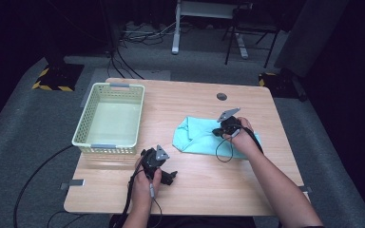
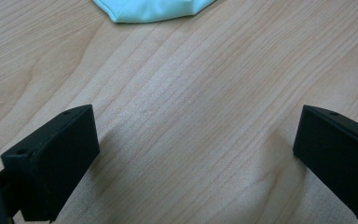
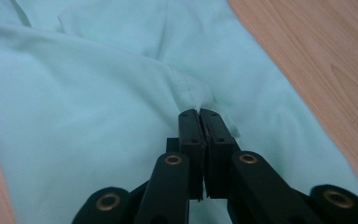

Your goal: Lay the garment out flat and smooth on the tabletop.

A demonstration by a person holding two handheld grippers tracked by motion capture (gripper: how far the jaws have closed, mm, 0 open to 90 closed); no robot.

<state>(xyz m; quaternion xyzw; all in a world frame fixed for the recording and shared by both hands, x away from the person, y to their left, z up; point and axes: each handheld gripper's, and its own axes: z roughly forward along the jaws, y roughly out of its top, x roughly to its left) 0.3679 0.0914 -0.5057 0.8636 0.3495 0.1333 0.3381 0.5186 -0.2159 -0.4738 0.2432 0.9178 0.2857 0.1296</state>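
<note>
Pale wood bench (image 1: 190,95), bare along the near edge. Cream basket (image 1: 110,119) at the far-left corner, hollow, long axis running near to far, well apart from the folding work, probably waiting to take the finished piece. Mint cloth (image 1: 197,135) right of centre toward the right edge, partly folded into a long band; long axis across the bench, tilted so the rounded left end sits slightly farther than the right end under the hand. Folded over itself, seam and hem uppermost in the right gripper view.

Right tongs (image 3: 199,112) pressed together, pinching a stitched fold of cloth (image 3: 98,93) near its middle, seen from above at (image 1: 221,129) over the band's upper edge; grip taken on the hem, likely because a seam gives firmer purchase for lifting or turning the layer. Left tongs (image 2: 196,140) spread wide, gripping nothing, low over bare wood toward the near edge (image 1: 164,173), just short of the cloth's rounded end (image 2: 154,9); probably parked ready to pin or take that end once the right side moves.
</note>
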